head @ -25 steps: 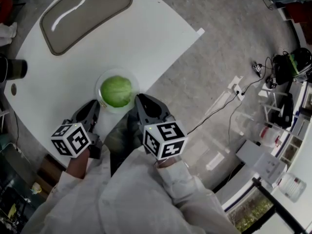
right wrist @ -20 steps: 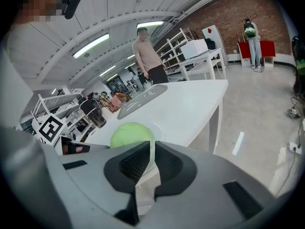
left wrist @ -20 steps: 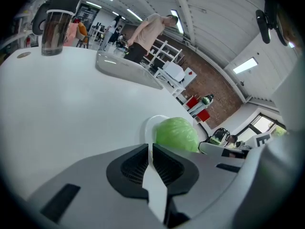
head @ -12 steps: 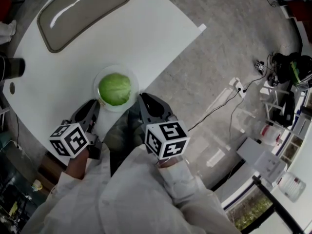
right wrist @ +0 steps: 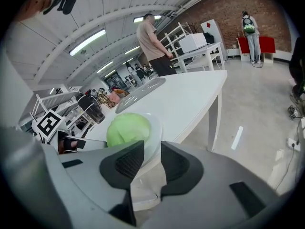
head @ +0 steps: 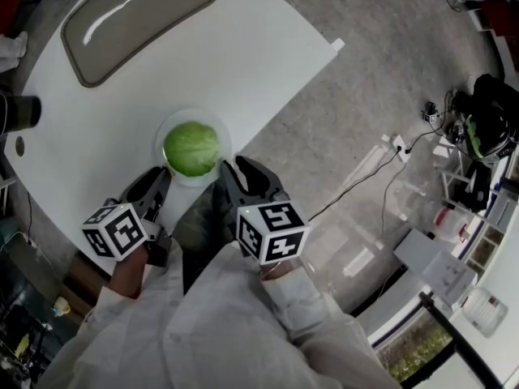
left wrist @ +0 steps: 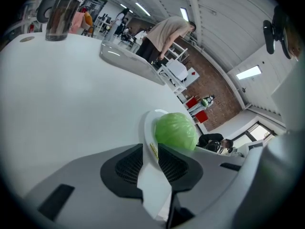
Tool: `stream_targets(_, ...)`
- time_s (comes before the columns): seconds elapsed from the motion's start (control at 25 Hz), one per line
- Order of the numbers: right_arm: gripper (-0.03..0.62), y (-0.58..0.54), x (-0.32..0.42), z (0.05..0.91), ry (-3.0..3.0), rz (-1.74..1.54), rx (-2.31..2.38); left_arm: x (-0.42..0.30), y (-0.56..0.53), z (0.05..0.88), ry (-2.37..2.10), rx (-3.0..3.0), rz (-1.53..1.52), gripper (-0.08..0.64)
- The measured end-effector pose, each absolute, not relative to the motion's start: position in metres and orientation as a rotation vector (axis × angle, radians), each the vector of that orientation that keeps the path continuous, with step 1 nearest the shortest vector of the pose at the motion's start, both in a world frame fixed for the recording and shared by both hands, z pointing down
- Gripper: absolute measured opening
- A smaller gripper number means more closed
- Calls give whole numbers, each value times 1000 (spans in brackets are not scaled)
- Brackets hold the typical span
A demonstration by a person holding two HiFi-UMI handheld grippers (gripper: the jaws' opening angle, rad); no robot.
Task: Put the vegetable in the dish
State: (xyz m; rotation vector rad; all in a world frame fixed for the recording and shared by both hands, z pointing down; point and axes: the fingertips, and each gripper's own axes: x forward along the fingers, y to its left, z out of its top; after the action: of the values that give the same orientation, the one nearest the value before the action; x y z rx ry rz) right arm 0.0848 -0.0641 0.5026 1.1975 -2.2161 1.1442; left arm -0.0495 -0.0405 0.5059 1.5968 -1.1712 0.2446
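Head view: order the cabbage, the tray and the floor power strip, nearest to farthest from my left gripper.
1. cabbage, in the dish just ahead.
2. tray, far ahead to the left.
3. power strip, on the floor, right.

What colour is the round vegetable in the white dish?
The round vegetable is light green; head view best.
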Motion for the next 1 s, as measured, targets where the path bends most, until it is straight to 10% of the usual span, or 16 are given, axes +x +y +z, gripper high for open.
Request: stream_targets(1.0, 101, -64, 77, 514, -2156, 1156, 1156, -48, -48, 508, -1126, 1573, 201, 81)
